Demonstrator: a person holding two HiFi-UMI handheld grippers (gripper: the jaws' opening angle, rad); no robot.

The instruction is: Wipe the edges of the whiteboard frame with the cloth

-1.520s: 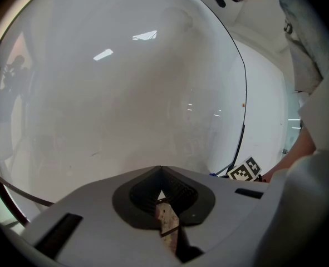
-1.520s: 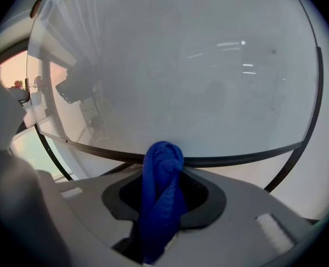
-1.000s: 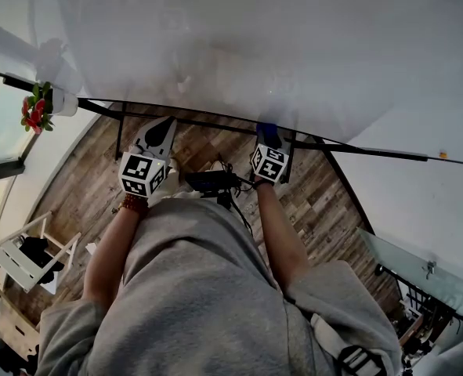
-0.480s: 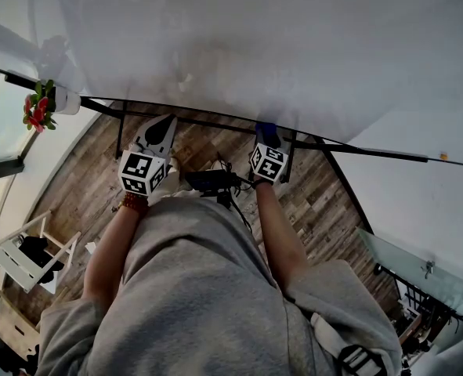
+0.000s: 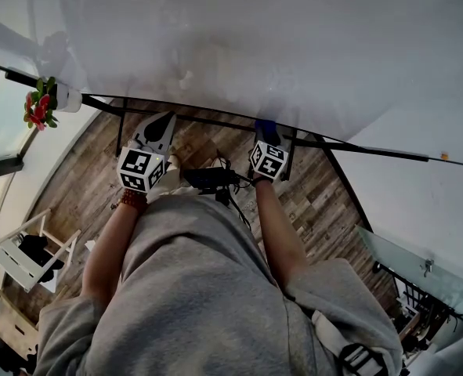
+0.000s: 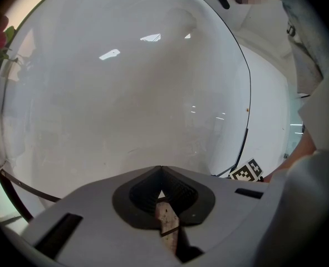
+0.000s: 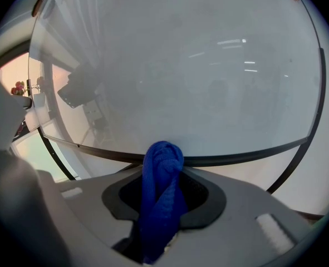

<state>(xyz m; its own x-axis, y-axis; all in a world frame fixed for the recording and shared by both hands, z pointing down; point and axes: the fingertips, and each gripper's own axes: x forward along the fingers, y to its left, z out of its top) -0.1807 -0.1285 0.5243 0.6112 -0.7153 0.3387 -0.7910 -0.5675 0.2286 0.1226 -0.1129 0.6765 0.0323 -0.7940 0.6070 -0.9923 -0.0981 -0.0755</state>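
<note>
Soft cloth, clamped mid-bunch in our R gripper jaws, at whiteboard frame; L gripper jaws together, empty.

Cloth rests against the whiteboard frame.

The whiteboard runs off the top edge; the cloth has its lower end hidden inside the right gripper.

The wood-plank floor carries a white rack, perhaps a chair (lower left).
</note>
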